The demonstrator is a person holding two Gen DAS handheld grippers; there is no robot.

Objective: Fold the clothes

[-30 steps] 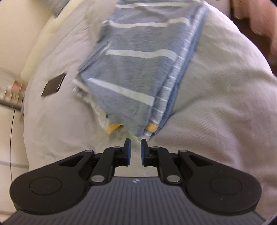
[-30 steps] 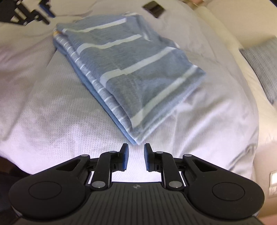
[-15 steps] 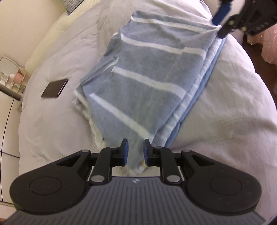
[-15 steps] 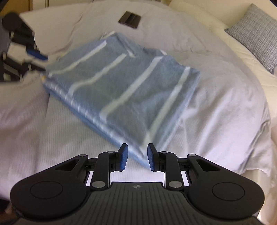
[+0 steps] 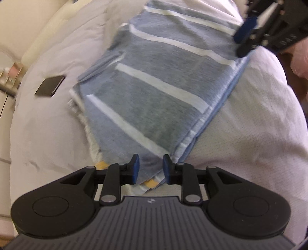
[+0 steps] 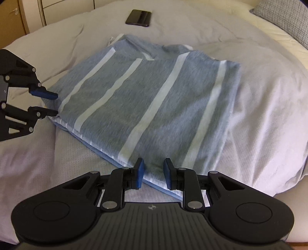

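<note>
A folded blue-grey garment with white stripes (image 5: 154,92) lies on a pale grey duvet (image 5: 250,125); it also shows in the right wrist view (image 6: 154,100). My left gripper (image 5: 150,166) is open, its jaws straddling the garment's near corner, where small yellow tabs (image 5: 150,183) show. My right gripper (image 6: 153,171) is open, its jaws over the opposite near edge of the garment. Each gripper shows in the other view: the right gripper (image 5: 248,38), the left gripper (image 6: 48,103) at the garment's left corner.
A dark phone (image 6: 138,18) lies on the duvet beyond the garment, also in the left wrist view (image 5: 50,88). A checked pillow (image 6: 284,21) sits at the far right. Wooden cabinets (image 6: 19,17) stand at the far left. The bed edge drops off near the right gripper.
Both grippers moved in onto the garment's corners and opened wider. The garment now sits between each pair of jaws, where earlier it lay just ahead of them.
</note>
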